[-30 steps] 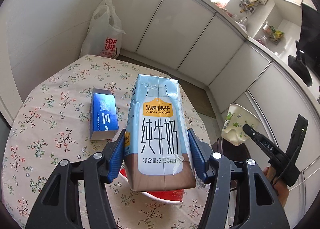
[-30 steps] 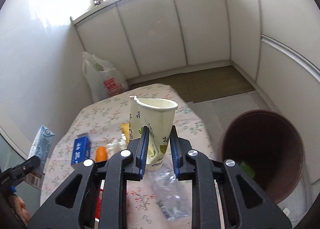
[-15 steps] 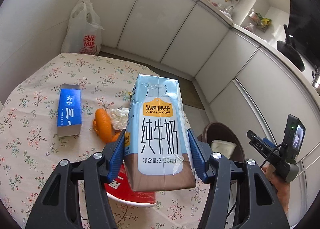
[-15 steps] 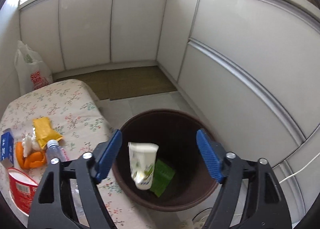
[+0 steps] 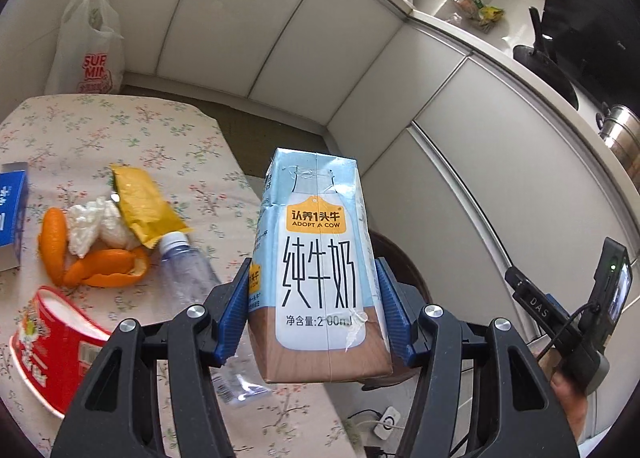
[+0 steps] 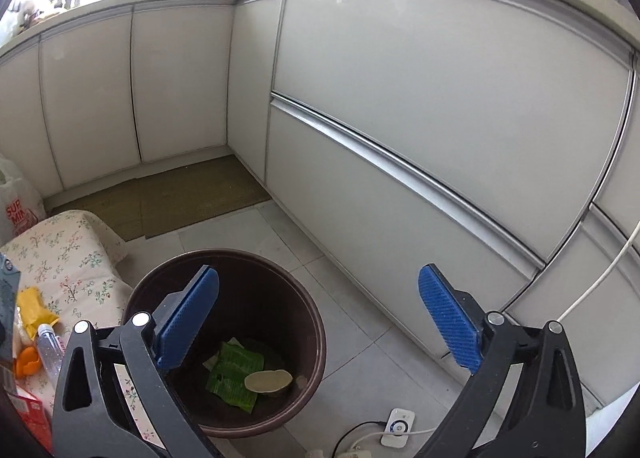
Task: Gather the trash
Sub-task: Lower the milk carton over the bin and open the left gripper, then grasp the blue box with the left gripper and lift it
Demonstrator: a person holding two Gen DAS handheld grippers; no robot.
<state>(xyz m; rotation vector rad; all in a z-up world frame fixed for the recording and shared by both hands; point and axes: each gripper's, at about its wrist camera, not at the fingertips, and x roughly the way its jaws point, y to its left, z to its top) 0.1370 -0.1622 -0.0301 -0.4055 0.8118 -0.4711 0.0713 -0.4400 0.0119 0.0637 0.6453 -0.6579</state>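
Low in the middle of the left wrist view, the left gripper (image 5: 316, 310) is clamped on the milk carton (image 5: 320, 270), upright, with the brown bin (image 6: 224, 342) just behind it. Carry it fully over the rim before letting go. At the right view's bottom, the right gripper (image 6: 320, 322) is opening, nothing between its pads, the paper cup (image 6: 267, 380) lying in the bin.

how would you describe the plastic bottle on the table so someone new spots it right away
Start at the floral-cloth table and find the trash pile near its edge closest to the cabinets. The clear plastic bottle lies on its side there, its white cap touching the yellow wrapper, beside the orange peel. It is the only see-through item.
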